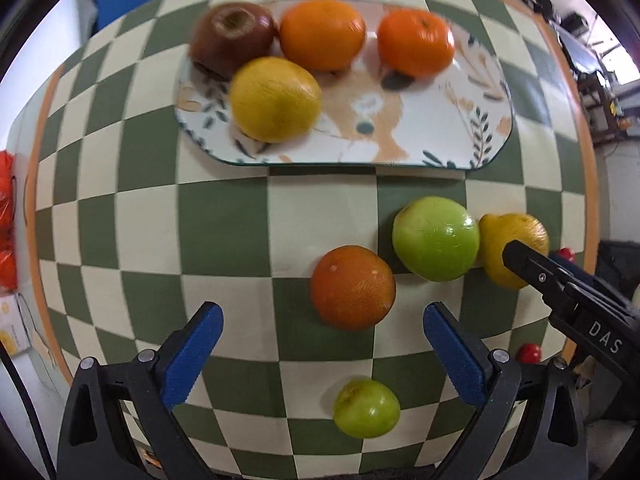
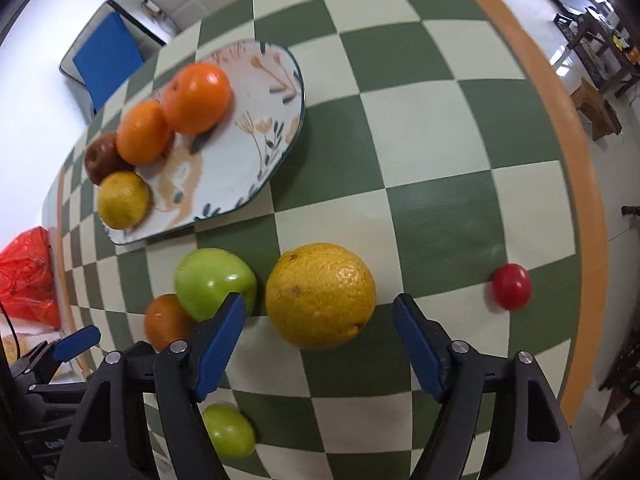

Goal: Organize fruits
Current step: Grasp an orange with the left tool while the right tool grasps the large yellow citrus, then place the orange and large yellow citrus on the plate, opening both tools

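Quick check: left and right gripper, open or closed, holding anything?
Left gripper: open, holding nothing, orange just ahead.
Right gripper: open, holding nothing, yellow citrus just ahead between its fingers.

Right gripper [image 2: 320, 320], jaws spread wide, hovered over a yellow orange [image 2: 320, 295] on the checkered table [image 2: 432, 128]; green apple [image 2: 214, 282] beside it, apparently not touching.

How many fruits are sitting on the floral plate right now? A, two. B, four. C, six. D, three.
B: the plate holds four fruits: a dark red apple, two oranges, and a yellow citrus.
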`<move>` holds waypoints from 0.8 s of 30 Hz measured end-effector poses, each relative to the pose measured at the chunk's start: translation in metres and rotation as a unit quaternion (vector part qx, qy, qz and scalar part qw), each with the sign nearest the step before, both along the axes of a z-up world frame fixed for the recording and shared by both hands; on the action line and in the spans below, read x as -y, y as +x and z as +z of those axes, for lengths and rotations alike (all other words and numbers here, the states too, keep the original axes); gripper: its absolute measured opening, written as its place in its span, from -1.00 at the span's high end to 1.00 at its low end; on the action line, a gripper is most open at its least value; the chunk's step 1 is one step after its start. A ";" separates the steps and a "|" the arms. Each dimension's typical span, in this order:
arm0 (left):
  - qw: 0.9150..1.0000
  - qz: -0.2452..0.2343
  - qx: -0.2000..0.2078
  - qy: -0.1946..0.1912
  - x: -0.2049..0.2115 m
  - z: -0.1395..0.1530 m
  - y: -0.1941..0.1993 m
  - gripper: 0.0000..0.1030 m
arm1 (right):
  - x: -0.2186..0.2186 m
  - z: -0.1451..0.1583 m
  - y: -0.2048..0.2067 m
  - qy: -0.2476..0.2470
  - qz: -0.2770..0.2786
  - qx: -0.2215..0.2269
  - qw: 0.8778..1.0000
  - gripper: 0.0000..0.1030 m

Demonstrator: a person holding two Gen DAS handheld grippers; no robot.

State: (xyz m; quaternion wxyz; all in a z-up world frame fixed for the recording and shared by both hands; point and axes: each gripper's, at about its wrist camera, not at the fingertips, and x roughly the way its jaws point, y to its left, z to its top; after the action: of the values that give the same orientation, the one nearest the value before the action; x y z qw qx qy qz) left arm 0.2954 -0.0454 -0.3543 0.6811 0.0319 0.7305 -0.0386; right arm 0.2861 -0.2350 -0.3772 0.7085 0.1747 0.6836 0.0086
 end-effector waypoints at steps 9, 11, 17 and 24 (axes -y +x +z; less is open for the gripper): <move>0.999 -0.049 -0.016 0.005 0.018 -0.029 -0.008 -0.02 | -0.011 -0.028 0.007 0.001 0.033 -0.026 0.999 -0.27; 0.999 -0.046 -0.009 0.004 0.012 -0.023 -0.017 -0.02 | -0.011 -0.029 0.002 0.001 0.044 -0.034 0.998 -0.27; 1.000 -0.001 -0.018 -0.004 -0.019 -0.029 -0.035 -0.02 | -0.020 -0.034 -0.026 0.007 0.056 -0.049 0.997 -0.28; 1.000 0.014 -0.013 -0.013 -0.028 -0.028 -0.042 -0.02 | -0.020 -0.035 -0.034 0.005 0.049 -0.044 0.998 -0.27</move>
State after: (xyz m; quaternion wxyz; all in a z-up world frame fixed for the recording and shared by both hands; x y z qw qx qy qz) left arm 0.2534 -0.0177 -0.3827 0.6726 0.0124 0.7388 -0.0389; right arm 0.2522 -0.2150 -0.4118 0.6758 0.1445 0.7217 0.0387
